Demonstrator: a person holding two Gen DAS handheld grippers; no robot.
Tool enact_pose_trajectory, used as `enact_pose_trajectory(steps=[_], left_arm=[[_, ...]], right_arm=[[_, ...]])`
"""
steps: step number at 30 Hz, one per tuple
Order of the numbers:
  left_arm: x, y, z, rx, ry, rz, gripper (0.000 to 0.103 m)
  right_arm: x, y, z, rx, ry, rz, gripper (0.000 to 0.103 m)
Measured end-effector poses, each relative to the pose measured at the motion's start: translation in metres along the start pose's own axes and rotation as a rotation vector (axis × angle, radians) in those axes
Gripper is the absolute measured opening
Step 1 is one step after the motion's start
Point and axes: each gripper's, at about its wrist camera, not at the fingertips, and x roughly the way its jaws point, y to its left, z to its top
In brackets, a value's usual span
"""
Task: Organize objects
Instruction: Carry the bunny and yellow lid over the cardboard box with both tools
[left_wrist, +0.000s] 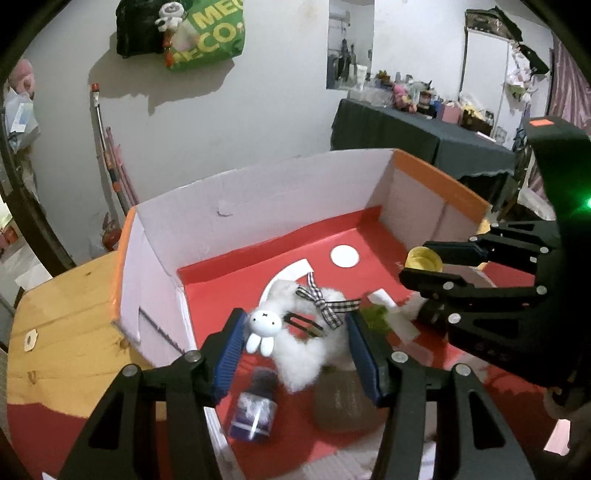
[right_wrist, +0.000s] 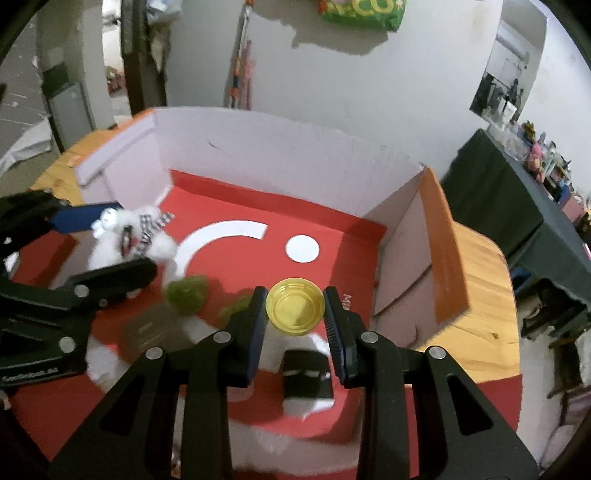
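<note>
Red-floored box (right_wrist: 229, 266) — right gripper (right_wrist: 295, 310) clamps yellow lid (right_wrist: 294, 311).

white plush (left_wrist: 303, 347), yellow lid (right_wrist: 295, 307), red-floored box (right_wrist: 258, 147)

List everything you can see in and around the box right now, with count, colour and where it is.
Cardboard box: one, white walls, orange rims, red floor with white marks, on wooden table.
Fluffy rabbit hair clip: one, white, checked bow, between the left fingers over the box.
Yellow lid: one, between the right fingers.
Small bottle: one, purple label, on the box floor under the left gripper.
Green fuzzy item: one, box floor, centre-left.
Black item: one, blurred, below the lid.
Left gripper: black, blue pads.
Right gripper: black, blue pads.
</note>
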Motion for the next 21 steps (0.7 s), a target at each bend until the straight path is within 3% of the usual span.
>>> enact_pose_trajectory(steps=[6,21], left_arm=[[0.026,0.006,0.006,-0.028,0.066,0.008,0.057],[0.067,0.022,0.003,-0.102,0.209,0.017,0.057]], right_arm=[[0.029,-0.009,0.008,0.012,0.075,-0.025,0.029],[0.067,-0.022,0.012,0.049,0.205,0.016,0.029]])
